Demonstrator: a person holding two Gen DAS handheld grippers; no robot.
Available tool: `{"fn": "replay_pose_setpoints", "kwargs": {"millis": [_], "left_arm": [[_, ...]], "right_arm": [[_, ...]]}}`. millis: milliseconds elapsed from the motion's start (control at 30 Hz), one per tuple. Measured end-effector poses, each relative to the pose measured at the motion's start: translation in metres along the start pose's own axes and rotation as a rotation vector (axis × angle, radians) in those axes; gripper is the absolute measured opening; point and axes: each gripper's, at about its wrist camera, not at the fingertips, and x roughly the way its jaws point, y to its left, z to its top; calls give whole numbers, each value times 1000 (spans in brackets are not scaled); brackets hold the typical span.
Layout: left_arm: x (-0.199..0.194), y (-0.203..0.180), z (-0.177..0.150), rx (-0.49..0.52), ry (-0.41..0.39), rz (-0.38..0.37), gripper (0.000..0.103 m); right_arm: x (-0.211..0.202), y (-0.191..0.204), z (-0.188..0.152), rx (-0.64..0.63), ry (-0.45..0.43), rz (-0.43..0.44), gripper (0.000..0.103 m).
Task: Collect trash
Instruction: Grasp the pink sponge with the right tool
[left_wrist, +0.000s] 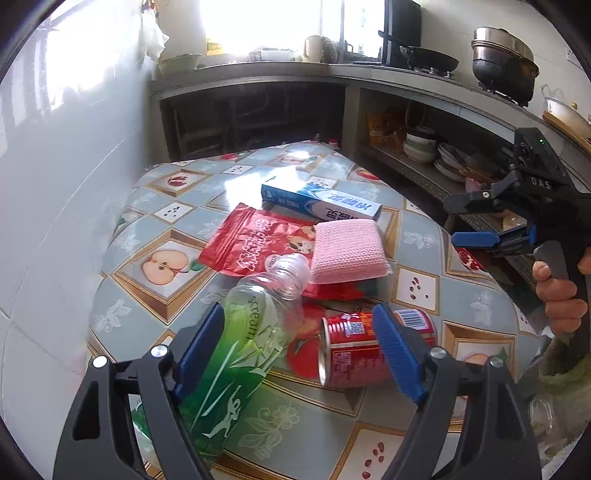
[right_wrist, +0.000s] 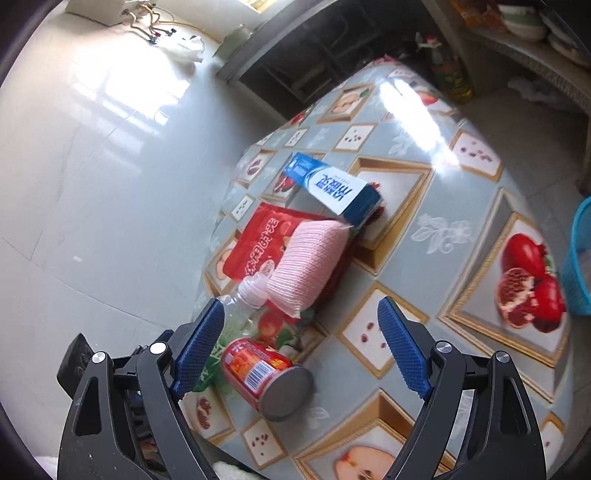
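Left tongs (left_wrist: 299, 347) stand apart around the bottle (left_wrist: 236, 354), not yet pinching; the can (left_wrist: 365, 350) lies just under their right pad and could be knocked rolling. Right tongs (right_wrist: 303, 345) gape empty above that can. The bottle's label reads "scream"; beyond lie a red pouch (left_wrist: 255, 243), sponge (left_wrist: 347, 254) and box (left_wrist: 321, 201) on the desk (left_wrist: 162, 206).

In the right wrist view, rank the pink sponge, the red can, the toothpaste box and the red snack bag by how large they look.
1. pink sponge
2. toothpaste box and red can: they look about alike, and the can lies nearest the camera, so this is unsure.
The red snack bag is partly hidden under the sponge, so its place is unsure.
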Motion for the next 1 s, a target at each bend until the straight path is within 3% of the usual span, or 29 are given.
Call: {"fn": "replay_pose_setpoints", "kwargs": {"millis": [133, 467, 633, 1000], "left_arm": [[8, 15, -2, -48, 8, 21, 80], [6, 0, -13, -26, -29, -180, 80], [9, -13, -20, 11, -25, -221, 80], [17, -25, -29, 58, 0, -259, 80]], "right_arm": [[38, -7, 15, 88, 71, 31, 68], [69, -18, 22, 178, 123, -23, 47], [73, -21, 25, 183, 143, -18, 33], [54, -21, 22, 170, 118, 24, 27]]}}
